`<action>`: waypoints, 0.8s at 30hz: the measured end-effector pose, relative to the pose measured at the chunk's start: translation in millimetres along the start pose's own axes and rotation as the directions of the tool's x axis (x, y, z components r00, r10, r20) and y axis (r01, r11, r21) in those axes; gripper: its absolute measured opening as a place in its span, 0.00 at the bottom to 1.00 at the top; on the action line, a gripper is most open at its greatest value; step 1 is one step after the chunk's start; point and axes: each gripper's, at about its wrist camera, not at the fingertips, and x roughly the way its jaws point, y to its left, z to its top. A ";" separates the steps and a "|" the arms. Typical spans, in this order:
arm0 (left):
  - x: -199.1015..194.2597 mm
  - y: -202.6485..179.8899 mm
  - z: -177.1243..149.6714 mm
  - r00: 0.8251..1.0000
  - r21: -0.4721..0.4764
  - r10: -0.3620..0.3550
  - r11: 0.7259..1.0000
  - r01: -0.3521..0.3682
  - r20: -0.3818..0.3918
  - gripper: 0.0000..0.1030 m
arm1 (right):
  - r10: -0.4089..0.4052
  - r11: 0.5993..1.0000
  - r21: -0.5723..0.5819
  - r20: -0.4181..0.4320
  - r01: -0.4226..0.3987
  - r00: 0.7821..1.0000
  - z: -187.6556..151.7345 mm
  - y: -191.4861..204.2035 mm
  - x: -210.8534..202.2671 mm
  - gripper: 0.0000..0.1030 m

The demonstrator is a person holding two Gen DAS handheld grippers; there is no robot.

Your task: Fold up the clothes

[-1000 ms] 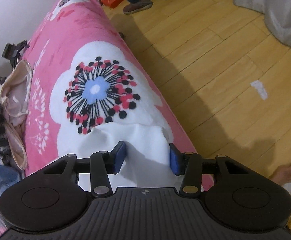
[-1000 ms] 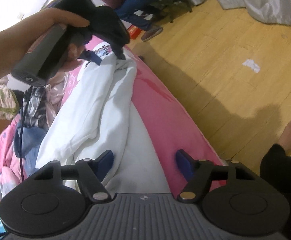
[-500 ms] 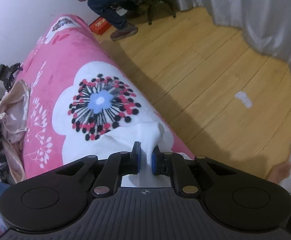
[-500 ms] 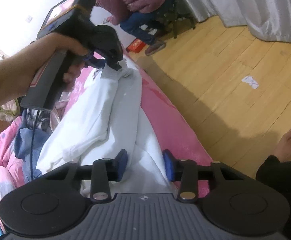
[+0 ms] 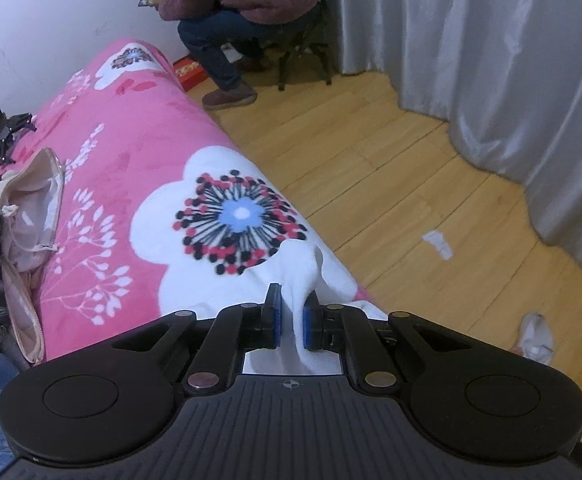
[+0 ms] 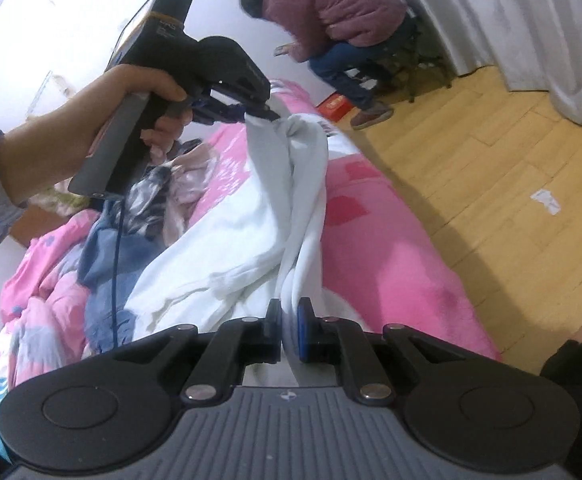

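A white garment [image 6: 251,232] hangs stretched between my two grippers over a pink flowered bed [image 6: 391,240]. My left gripper [image 5: 291,312] is shut on one end of the white garment [image 5: 301,276]; it also shows in the right wrist view [image 6: 265,114], held high in a hand. My right gripper [image 6: 289,318] is shut on the other end of the garment, lower and nearer to me. The cloth between them is bunched into long folds, lifted off the bed.
A pile of other clothes [image 6: 139,208] lies on the bed's left side, also seen in the left wrist view [image 5: 15,232]. A person [image 5: 247,8] sits on a stool by the grey curtain [image 5: 491,60]. Wooden floor [image 5: 391,184] runs along the bed's right edge.
Both grippers closed on the white garment, from open a second ago. Both then rose, lifting the cloth off the bed; the left one went up higher.
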 end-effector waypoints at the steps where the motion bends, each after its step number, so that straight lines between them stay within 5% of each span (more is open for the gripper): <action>1: -3.0 6.1 -2.2 1.000 -0.008 -0.011 1.000 0.011 0.005 0.08 | -0.004 1.000 0.000 0.010 0.004 1.000 -0.9 3.2 -1.2 0.08; 14: -39.5 100.3 -31.7 0.977 -0.147 -0.178 0.970 0.195 0.117 0.08 | 0.143 0.987 -0.071 -0.030 -0.145 0.989 -3.8 75.8 0.2 0.09; 24: -50.1 172.1 -59.2 0.957 -0.268 -0.226 0.925 0.270 0.182 0.08 | 0.261 0.952 -0.129 -0.126 -0.276 0.957 -9.5 144.9 24.3 0.09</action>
